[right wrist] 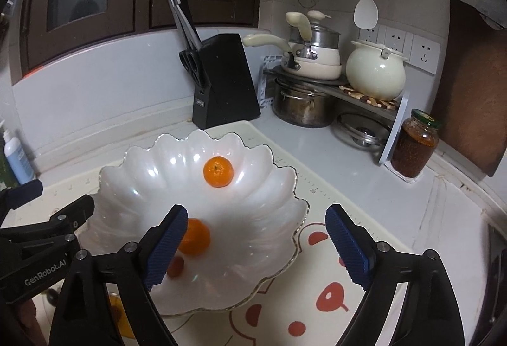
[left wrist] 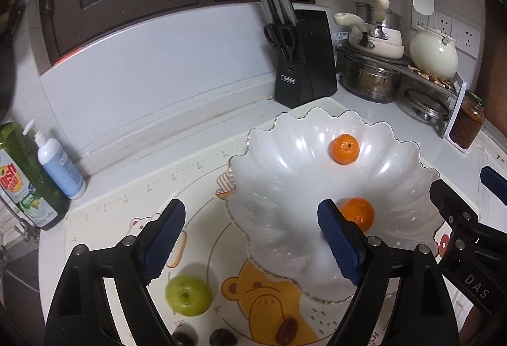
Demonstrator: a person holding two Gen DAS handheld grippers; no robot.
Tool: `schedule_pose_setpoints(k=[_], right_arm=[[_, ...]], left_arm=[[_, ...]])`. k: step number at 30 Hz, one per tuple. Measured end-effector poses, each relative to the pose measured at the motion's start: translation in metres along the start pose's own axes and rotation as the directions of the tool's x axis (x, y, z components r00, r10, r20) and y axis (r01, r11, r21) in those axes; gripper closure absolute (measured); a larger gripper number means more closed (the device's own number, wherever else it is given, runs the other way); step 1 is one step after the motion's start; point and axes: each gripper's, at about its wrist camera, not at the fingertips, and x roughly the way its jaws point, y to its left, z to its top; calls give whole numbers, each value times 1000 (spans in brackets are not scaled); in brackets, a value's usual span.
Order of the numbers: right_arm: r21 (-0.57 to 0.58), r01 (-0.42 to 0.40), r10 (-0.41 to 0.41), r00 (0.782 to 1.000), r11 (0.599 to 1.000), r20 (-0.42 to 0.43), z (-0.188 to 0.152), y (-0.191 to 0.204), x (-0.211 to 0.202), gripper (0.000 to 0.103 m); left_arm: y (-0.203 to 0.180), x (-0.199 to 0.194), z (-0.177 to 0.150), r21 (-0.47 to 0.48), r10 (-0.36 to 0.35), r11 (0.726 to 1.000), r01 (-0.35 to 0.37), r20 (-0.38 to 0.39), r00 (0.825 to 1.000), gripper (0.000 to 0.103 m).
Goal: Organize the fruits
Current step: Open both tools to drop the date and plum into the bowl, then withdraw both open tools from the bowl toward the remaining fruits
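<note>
A white scalloped bowl (left wrist: 285,156) (right wrist: 142,171) sits on a cartoon mat. Two mandarins lie in it: one far (left wrist: 344,148) (right wrist: 218,171), one near (left wrist: 359,213) (right wrist: 198,236). My left gripper (left wrist: 252,209) is open above the bowl's left rim, its right finger in front of the near mandarin. My right gripper (right wrist: 256,211) is open over the bowl's right side, nothing between its pads. A green apple (left wrist: 188,295) rests on the mat left of the bowl. Dark small fruits (left wrist: 221,338) and a reddish date (left wrist: 286,331) lie at the mat's near edge.
A black knife block (left wrist: 304,60) (right wrist: 225,80) stands behind the bowl. Pots and a cream kettle (right wrist: 375,73) sit on a rack at the back right, beside a jar (right wrist: 415,146). A dish soap bottle (left wrist: 22,178) and white pump bottle (left wrist: 60,165) stand far left.
</note>
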Motion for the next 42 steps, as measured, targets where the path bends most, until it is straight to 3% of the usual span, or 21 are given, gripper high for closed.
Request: schedule_pose_setpoints(k=[18,42], right_arm=[[-38,-87,88,996,995,20,-19,55,-47,13],[-115,-164,161,986,980,-35,-62,101,-66,13]], left_arm=[[67,-49,-35,-54,90,995,-89,9,996,14],[110,-72,-93,-96,147,985,-146,-4,989,14]])
